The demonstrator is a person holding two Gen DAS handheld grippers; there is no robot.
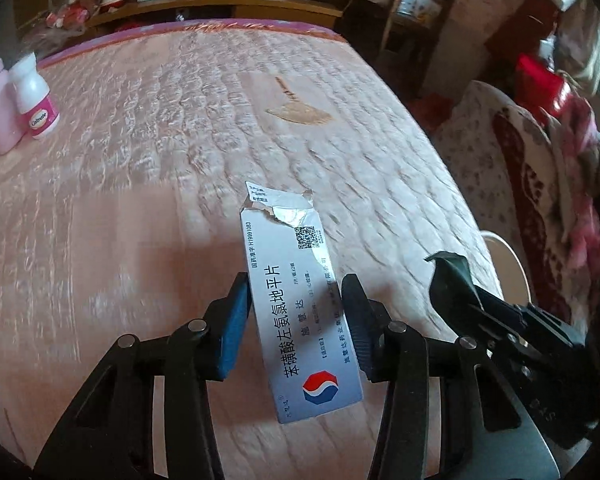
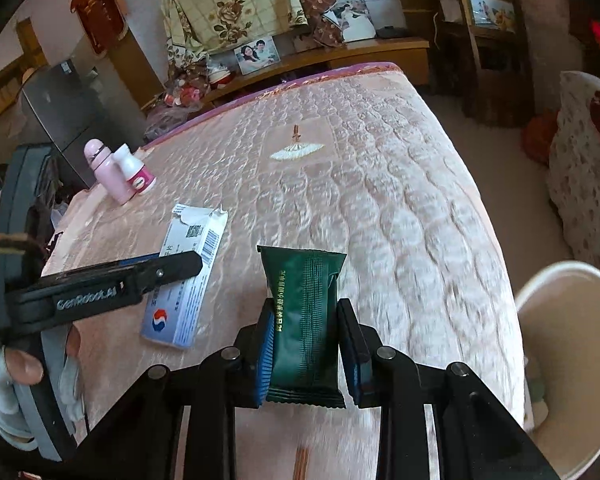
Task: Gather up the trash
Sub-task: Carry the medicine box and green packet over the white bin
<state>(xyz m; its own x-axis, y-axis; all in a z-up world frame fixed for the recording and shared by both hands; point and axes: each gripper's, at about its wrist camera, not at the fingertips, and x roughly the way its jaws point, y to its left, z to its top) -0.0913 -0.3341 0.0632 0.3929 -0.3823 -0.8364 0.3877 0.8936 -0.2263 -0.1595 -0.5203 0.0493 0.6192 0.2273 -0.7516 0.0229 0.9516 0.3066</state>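
Two gripped wrappers: torn carton (image 1: 300, 304), crinkled sachet (image 2: 304, 320)

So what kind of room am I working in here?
Most likely a bedroom at home: a quilted pink bed fills the view, framed photos stand on the wooden headboard shelf, and a white bin sits beside the bed.
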